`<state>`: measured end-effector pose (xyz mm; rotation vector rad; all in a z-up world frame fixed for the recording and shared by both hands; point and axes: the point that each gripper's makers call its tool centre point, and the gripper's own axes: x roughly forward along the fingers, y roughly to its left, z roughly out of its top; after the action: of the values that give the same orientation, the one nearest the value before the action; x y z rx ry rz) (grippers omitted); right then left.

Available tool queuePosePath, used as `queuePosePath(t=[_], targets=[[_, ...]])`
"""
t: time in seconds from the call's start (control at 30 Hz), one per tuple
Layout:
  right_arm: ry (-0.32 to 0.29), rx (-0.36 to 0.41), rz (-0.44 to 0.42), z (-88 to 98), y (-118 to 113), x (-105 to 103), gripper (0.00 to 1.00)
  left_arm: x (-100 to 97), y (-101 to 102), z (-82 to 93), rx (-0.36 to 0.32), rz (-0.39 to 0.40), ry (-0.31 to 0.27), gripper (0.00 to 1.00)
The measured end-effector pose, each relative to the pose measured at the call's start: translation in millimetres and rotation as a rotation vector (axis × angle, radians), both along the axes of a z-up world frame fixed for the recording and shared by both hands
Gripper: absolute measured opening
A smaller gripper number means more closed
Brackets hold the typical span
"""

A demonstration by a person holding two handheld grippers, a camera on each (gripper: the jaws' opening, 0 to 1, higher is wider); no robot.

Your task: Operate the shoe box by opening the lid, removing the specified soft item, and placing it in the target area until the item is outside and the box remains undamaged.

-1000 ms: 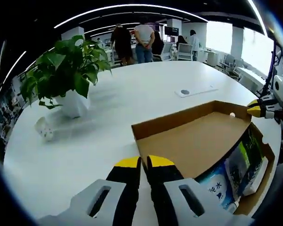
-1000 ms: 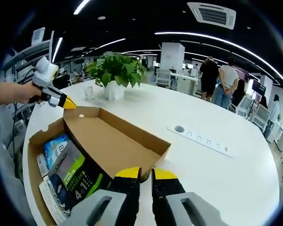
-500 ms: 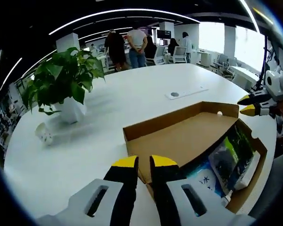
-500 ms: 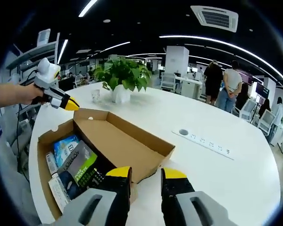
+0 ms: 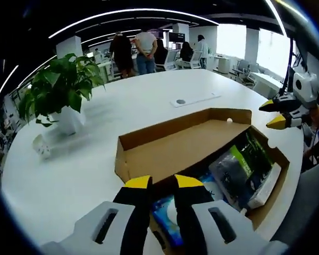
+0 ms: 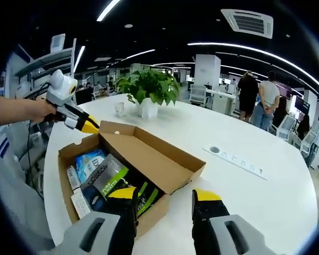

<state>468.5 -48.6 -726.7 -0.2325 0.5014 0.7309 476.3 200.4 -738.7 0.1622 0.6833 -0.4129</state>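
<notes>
The cardboard shoe box stands on the white table with its lid folded back and open. Inside lie a green-and-black soft pack, a blue pack and a white item. My left gripper hovers over the lid's near edge, jaws slightly apart and empty; in the right gripper view it sits by the lid's corner. My right gripper is wide open over the box's near wall; in the left gripper view it hangs beside the box.
A potted plant and a small white cup stand past the box. A power strip lies on the table. People stand far behind.
Both views have shifted so more of the box's contents show. My right jaws have spread wide apart. My left jaws have parted a little.
</notes>
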Motion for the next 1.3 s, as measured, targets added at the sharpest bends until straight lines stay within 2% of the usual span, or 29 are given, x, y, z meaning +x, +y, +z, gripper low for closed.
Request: queuePosePath(t=[0.17,0.3,0.6,0.7,0.87,1.03,1.3], targets=[[-0.006,0.006,0.028,4.4,2,-10,0.43,-13.6,-13,-4.3,-0.007,-0.022,0.014,0.17],[-0.009,0.017,0.052,7.0,4,-19,0.47,-22.1,-26,-9.6,-0.038,-0.038,0.031,0.2],[-0.003,0.04,0.103,4.9,7,-38,0.57,-37.4,-53,-25.5,-0.084,-0.102,0.072,0.24],[0.003,0.049,0.11,4.5,8,-42,0.6,-39.1,-57,-27.6,-0.101,-0.107,0.076,0.24],[0.002,0.075,0.119,5.0,9,-50,0.62,-42.8,-67,-33.0,-0.171,-0.108,0.105,0.25],[-0.034,0.044,0.169,0.9,11,-61,0.64,-43.4,-74,-39.2,-0.204,-0.116,0.125,0.25],[-0.025,0.06,0.173,-4.3,4,-70,0.65,-39.1,-82,-45.7,-0.247,-0.111,0.142,0.22]])
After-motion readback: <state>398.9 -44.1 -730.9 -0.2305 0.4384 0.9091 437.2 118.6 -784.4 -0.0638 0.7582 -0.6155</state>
